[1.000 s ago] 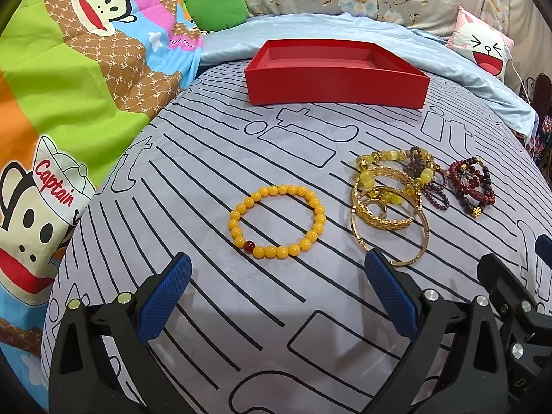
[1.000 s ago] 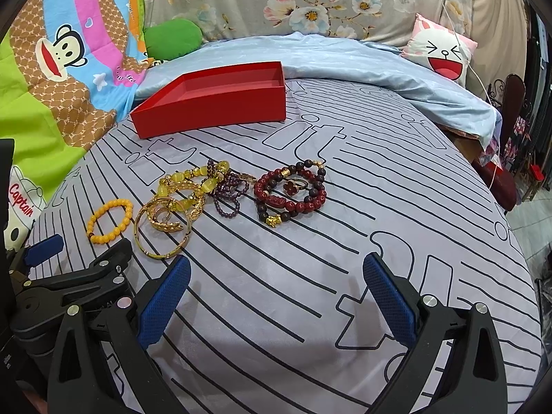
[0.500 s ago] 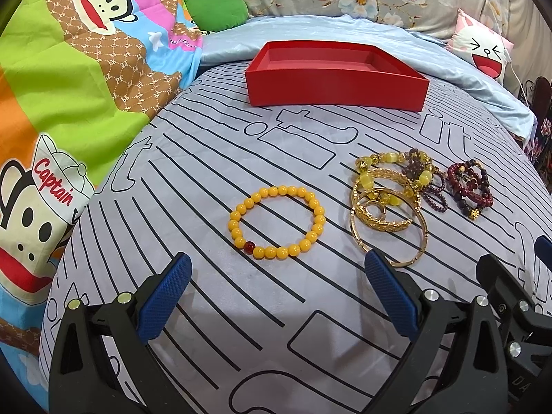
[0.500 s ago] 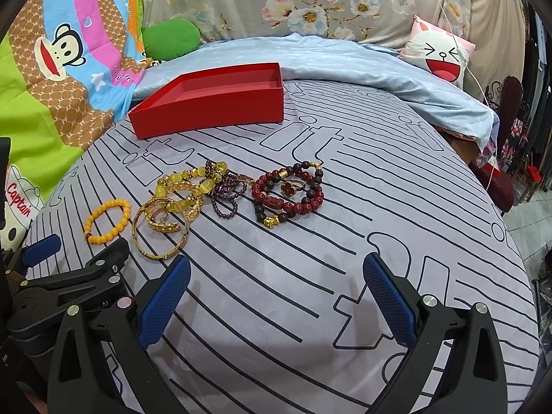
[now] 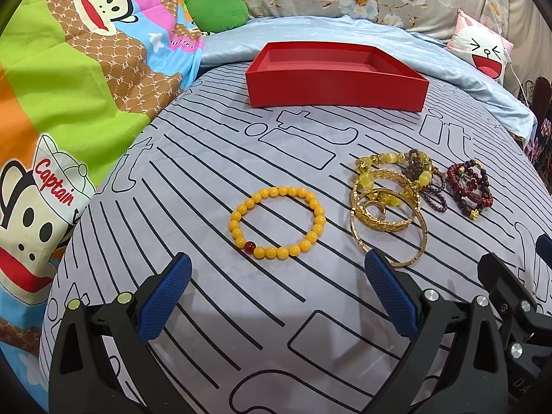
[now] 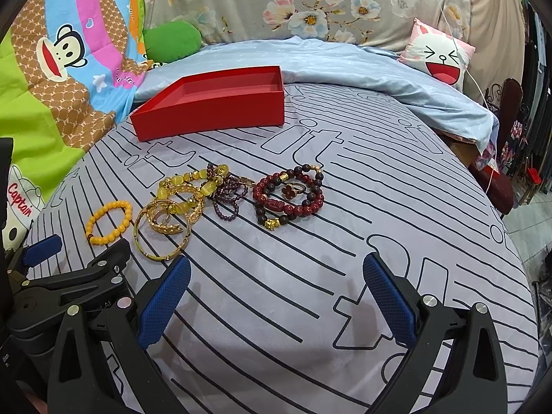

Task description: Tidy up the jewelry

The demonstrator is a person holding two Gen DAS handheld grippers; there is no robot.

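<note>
The left hand-held gripper [image 5: 276, 289] is hovering low over the bed [image 5: 214, 158] with its blue-padded fingers spread wide and nothing between them. Just ahead of it, the yellow bead bracelet [image 5: 277, 222] is lying flat on the grey line-patterned bedspread, lined up with the gap between the fingers and apart from the other pieces. To its right, the gold bangles [image 5: 386, 217] are lying in a heap overlapping a strand of pale yellow beads [image 5: 396, 169], with a dark purple bead strand [image 5: 436, 193] touching them. The right hand-held gripper [image 6: 276, 289] is also hanging spread wide and empty over bare bedspread, beside the left one. Ahead of it, the dark red bead bracelets [image 6: 289, 196] are lying in a small cluster around a ring with a red stone [image 6: 291, 189], just right of the gold heap. Farther back, the open red box [image 6: 214, 100] is sitting empty on the bedspread, well apart from all the jewelry, in front of a light blue quilt [image 6: 362, 65].
</note>
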